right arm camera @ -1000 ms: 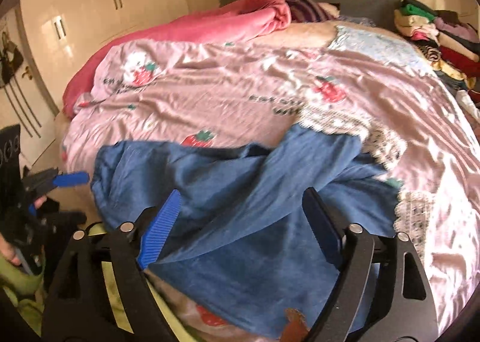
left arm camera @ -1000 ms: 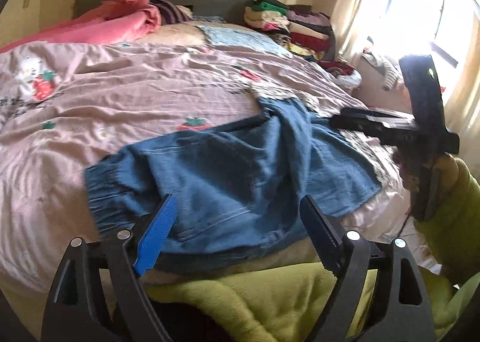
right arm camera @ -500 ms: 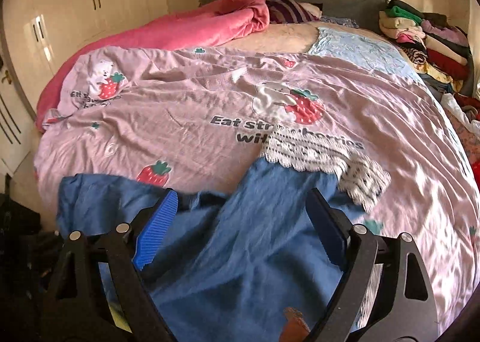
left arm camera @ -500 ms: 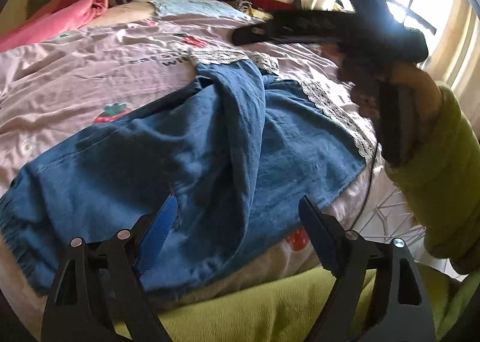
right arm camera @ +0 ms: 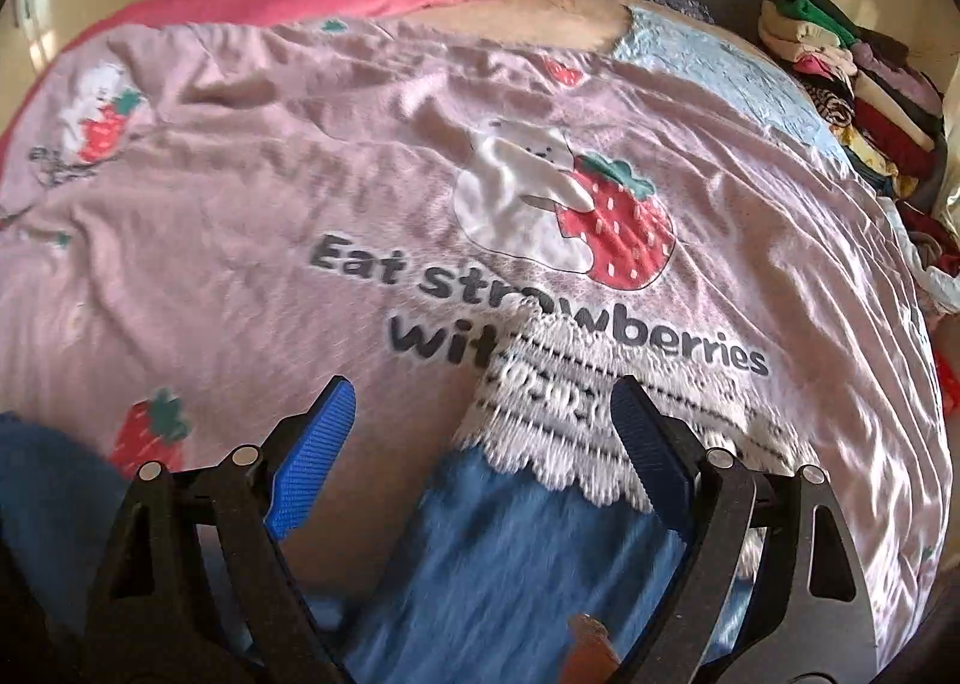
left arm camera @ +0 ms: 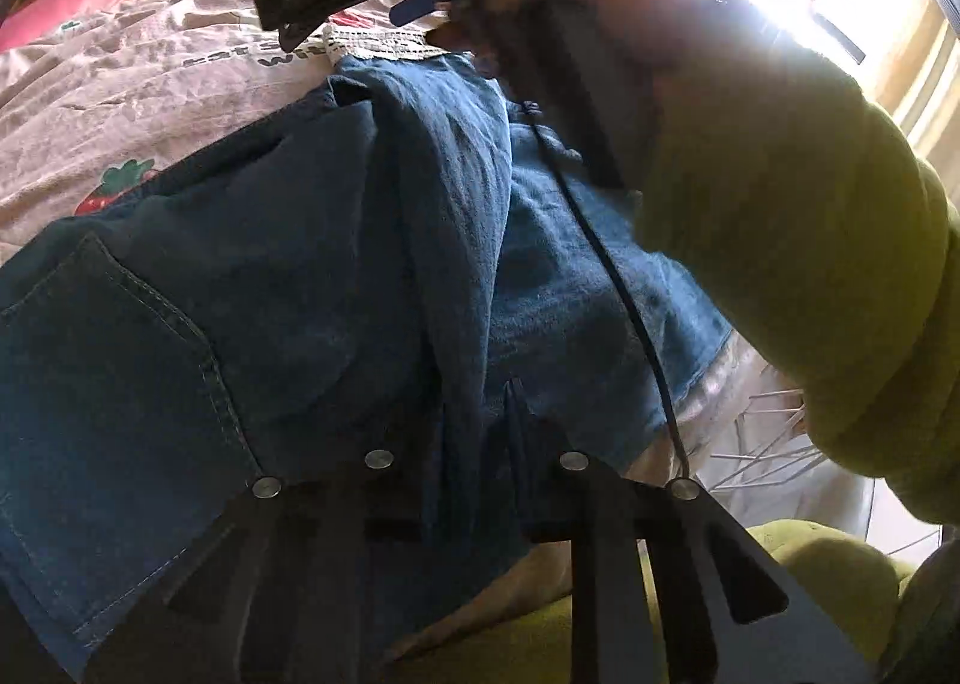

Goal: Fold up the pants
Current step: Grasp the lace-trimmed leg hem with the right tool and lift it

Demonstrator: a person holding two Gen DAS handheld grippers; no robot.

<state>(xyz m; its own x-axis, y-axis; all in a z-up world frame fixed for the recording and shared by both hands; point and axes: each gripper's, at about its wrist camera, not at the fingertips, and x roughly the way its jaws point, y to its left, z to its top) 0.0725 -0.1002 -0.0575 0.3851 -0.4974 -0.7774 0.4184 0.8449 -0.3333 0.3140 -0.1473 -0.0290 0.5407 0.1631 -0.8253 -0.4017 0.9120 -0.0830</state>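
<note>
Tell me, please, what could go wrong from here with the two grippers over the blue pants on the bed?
1. The left gripper is closing on a raised ridge of the blue pants; it may pinch only one layer, so the fold comes out skewed.
2. The right gripper hangs open over the lace-trimmed hem, which lies on the pink strawberry cover; it could grab cover and hem together.
3. A black cable trails across the denim and might snag.

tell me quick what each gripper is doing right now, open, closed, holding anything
Left gripper: jaws closing on a fold of the blue denim pants.
Right gripper: open, holding nothing, above the pants' white lace hem.
</note>
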